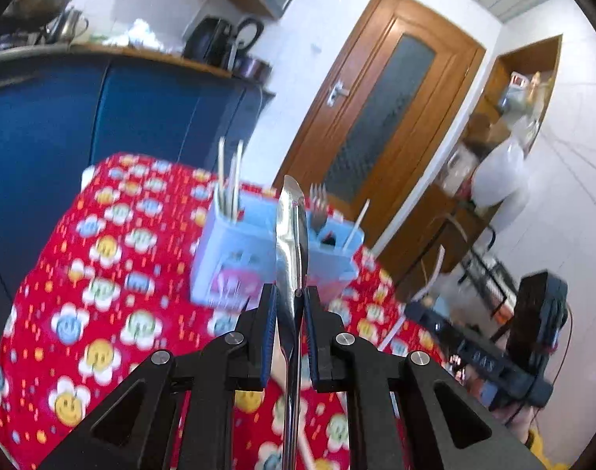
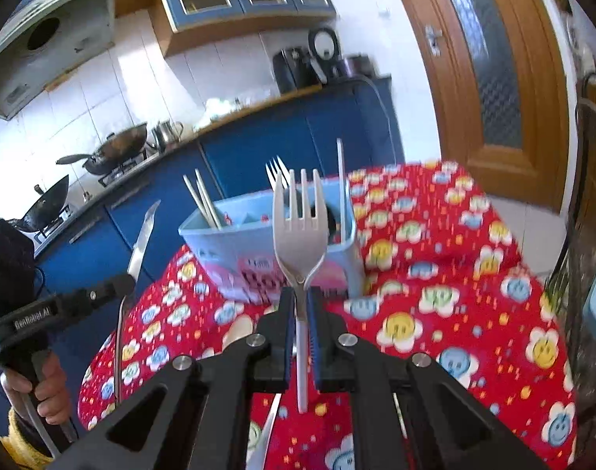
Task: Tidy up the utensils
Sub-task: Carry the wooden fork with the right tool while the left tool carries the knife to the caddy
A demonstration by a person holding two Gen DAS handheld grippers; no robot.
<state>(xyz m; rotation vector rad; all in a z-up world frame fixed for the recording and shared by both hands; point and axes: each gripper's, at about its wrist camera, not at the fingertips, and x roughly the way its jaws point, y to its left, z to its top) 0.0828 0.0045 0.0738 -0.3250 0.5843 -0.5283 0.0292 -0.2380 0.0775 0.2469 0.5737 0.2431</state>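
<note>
My left gripper (image 1: 290,293) is shut on a metal knife (image 1: 290,231), whose blade points up and away toward a light blue utensil holder (image 1: 235,250). The holder stands on a red flowered tablecloth (image 1: 102,274), with chopsticks (image 1: 231,180) in its left compartment and a metal fork (image 1: 318,199) further right. My right gripper (image 2: 301,293) is shut on the handle of a white plastic fork (image 2: 299,227), tines up, just in front of the holder (image 2: 235,243). In the right wrist view the left gripper (image 2: 123,280) and its knife (image 2: 143,239) show at the left.
Blue cabinets (image 2: 258,145) under a counter with woks (image 2: 113,149) and a kettle (image 1: 247,35) stand behind the table. A wooden door (image 1: 380,113) is at the right. A white utensil (image 2: 268,427) lies on the cloth near me. A hand (image 2: 43,384) holds the left gripper's handle.
</note>
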